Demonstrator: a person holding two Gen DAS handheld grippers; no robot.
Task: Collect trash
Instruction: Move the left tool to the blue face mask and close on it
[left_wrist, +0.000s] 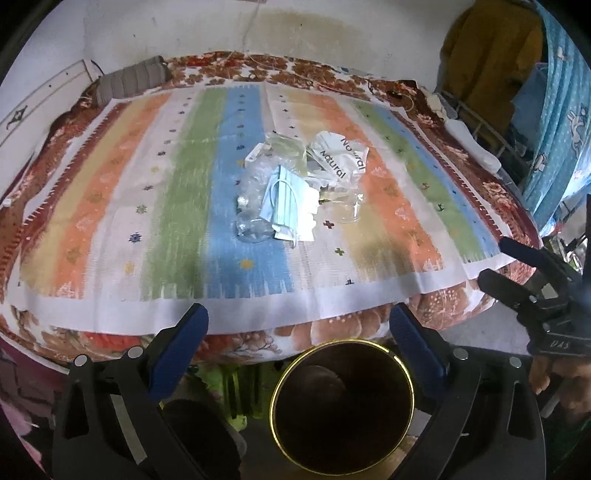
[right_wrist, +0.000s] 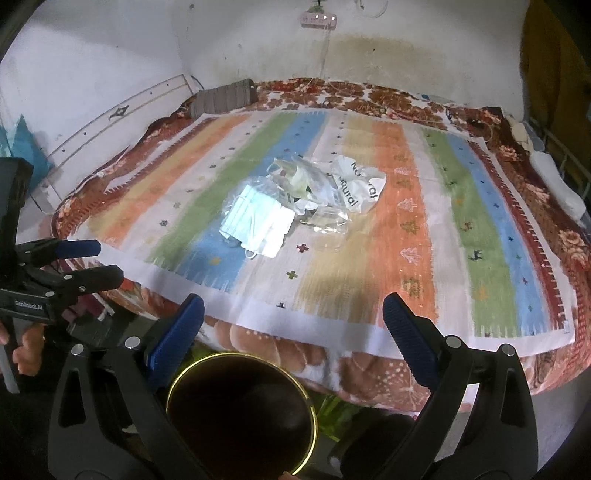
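Note:
A heap of trash lies mid-bed on the striped cloth (left_wrist: 122, 192): pale blue face masks (left_wrist: 282, 201) (right_wrist: 255, 221), crumpled clear plastic (left_wrist: 251, 225) (right_wrist: 295, 177) and a white wrapper printed "Natural" (left_wrist: 340, 157) (right_wrist: 360, 188). A dark round bin with a gold rim (left_wrist: 343, 406) (right_wrist: 242, 417) stands on the floor below the bed's near edge. My left gripper (left_wrist: 299, 325) (right_wrist: 107, 262) hangs open above the bin, holding nothing. My right gripper (right_wrist: 293, 317) (left_wrist: 495, 258) is open and empty too, to the left one's right. Both stay short of the trash.
A floral blanket (left_wrist: 332, 328) drapes over the bed's near edge. A grey folded cloth (left_wrist: 129, 79) sits at the far left corner, by a white wall. Blue patterned fabric (left_wrist: 561, 122) and a metal rack (left_wrist: 476, 125) stand to the right. A hand (right_wrist: 26, 347) grips the left handle.

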